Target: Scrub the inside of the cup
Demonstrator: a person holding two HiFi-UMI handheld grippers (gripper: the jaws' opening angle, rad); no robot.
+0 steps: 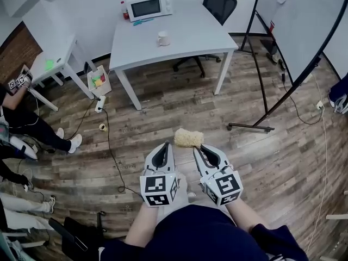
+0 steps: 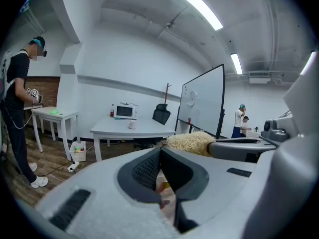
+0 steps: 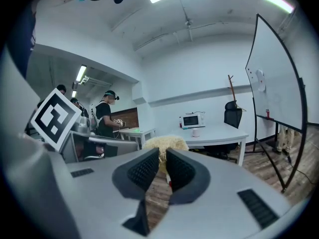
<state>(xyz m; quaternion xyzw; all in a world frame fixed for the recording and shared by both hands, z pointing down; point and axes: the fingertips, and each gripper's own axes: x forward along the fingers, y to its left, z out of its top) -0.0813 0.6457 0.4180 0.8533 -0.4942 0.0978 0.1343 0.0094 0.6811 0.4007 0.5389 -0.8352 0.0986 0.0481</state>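
The person stands on the wood floor (image 1: 163, 102), well apart from the white table (image 1: 198, 34), with the 2 grippers held side by side and close to the body. The left gripper (image 1: 162, 151) is clenched, its jaws meeting with nothing between them. The right gripper (image 1: 202, 150) pinches the near edge of a shaggy yellow scrubber (image 1: 188, 137), which sticks out past its jaw tips. The white cup (image 1: 162, 38) stands upright on the table, near the microwave (image 1: 149, 7) at the far edge.
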